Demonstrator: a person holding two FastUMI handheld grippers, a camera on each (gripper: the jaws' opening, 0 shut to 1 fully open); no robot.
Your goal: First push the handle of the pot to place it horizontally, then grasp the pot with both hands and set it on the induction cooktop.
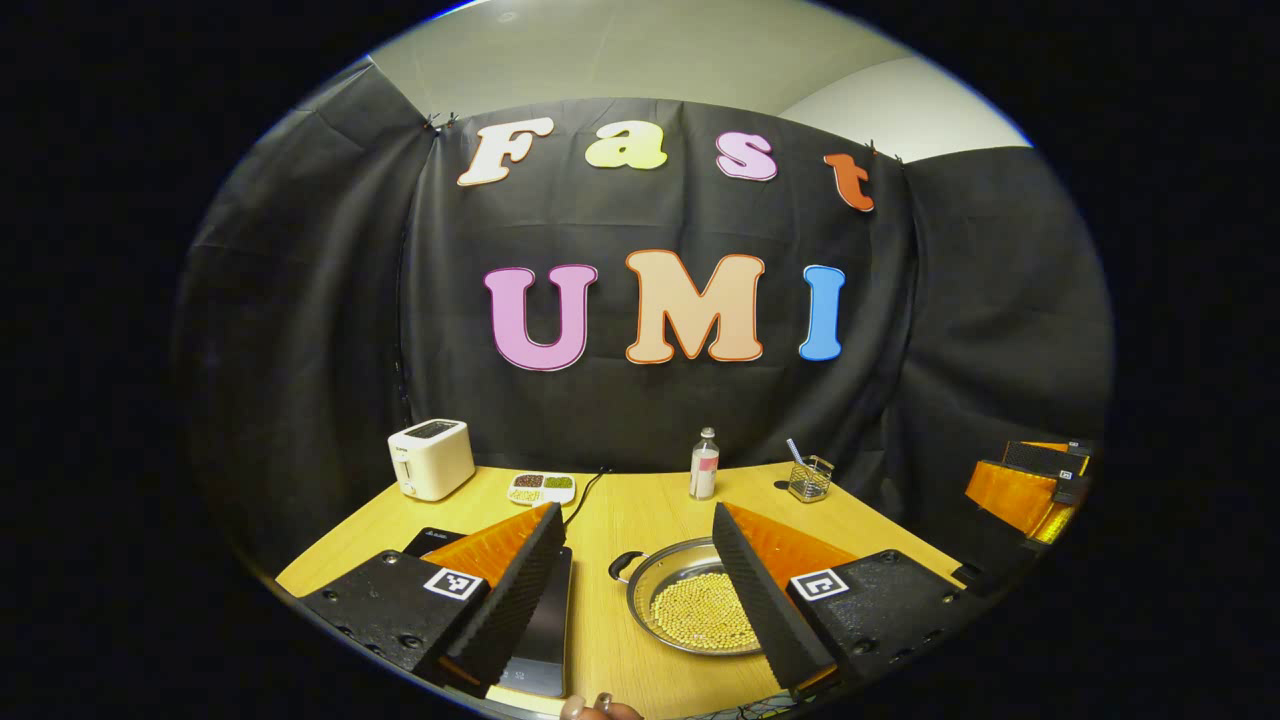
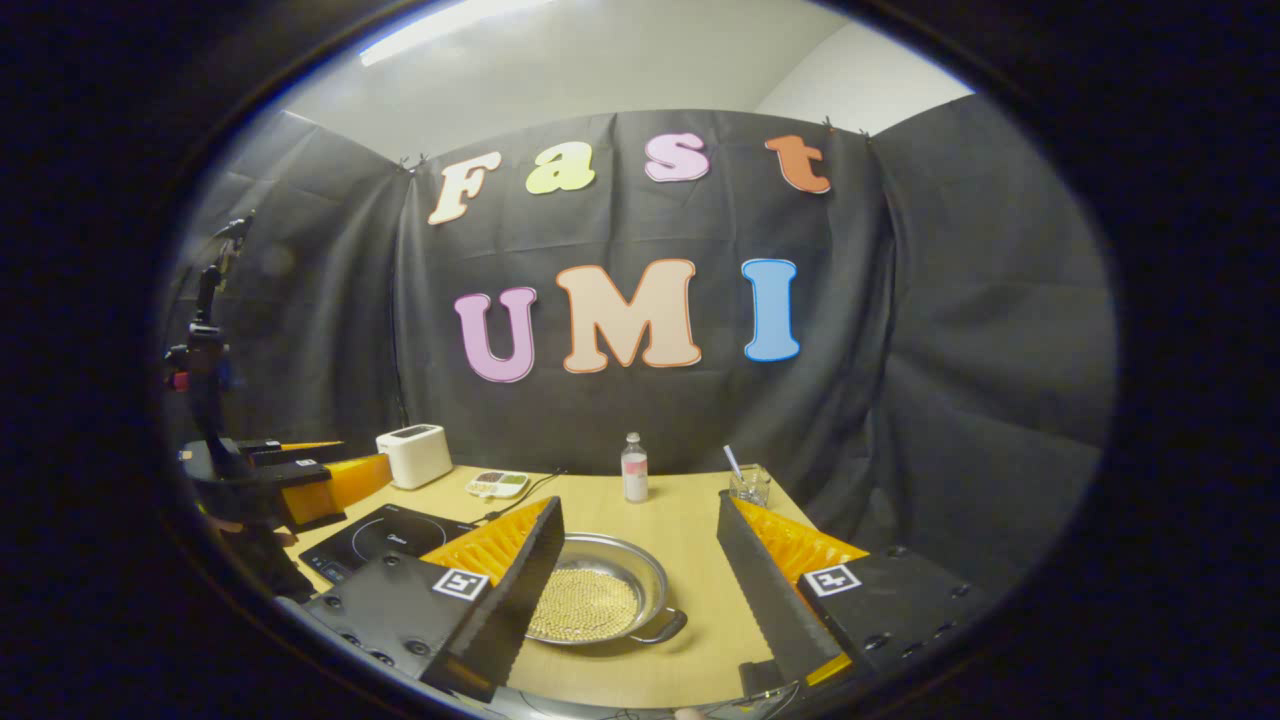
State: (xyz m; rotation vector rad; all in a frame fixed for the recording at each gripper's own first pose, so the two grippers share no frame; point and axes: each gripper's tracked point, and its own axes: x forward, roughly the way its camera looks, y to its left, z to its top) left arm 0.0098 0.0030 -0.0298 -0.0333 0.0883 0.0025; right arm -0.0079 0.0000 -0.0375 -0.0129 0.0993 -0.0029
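Pot: pot [image 1: 695,600] of yellow beads sits on the surface [image 1: 640,510], just right of the induction cooktop [image 2: 385,540], apart from it.
Handles: small loops, one [image 1: 625,565] pointing far-left, one [image 2: 662,627] near-right.
Left gripper [image 1: 635,590]: fingers wide apart, holding nothing, above the near edge.
Right gripper [image 2: 640,590]: fingers wide apart, holding nothing.
Far side: toaster [image 1: 430,458], bottle [image 1: 704,465], glass [image 1: 810,480], well clear of the pot.

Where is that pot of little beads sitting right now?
The pot rests on the wooden table, right of the induction cooktop in the right gripper view.
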